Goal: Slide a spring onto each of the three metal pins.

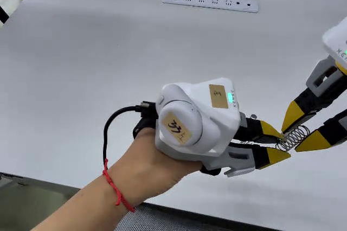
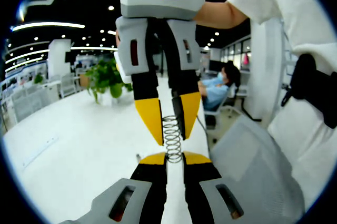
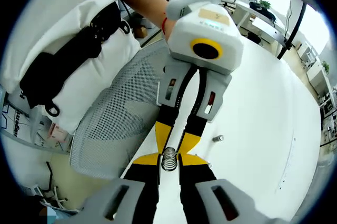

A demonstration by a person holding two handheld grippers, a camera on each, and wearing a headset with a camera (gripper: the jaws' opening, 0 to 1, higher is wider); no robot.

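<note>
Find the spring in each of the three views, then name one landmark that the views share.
Head view: spring at lower right, where both grippers' yellow fingers meet.
Left gripper view: spring at centre, upright between the fingers.
Right gripper view: spring at low centre, seen nearly end-on.
Shared landmark: the white table under it.

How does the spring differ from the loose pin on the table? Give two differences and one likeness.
The spring is an open wire coil; the pin looks like a short solid stub. The spring is up off the table, between the tips of the left gripper and right gripper; the pin lies loose on it, touched by nothing. Both are small and of shiny metal.
</note>
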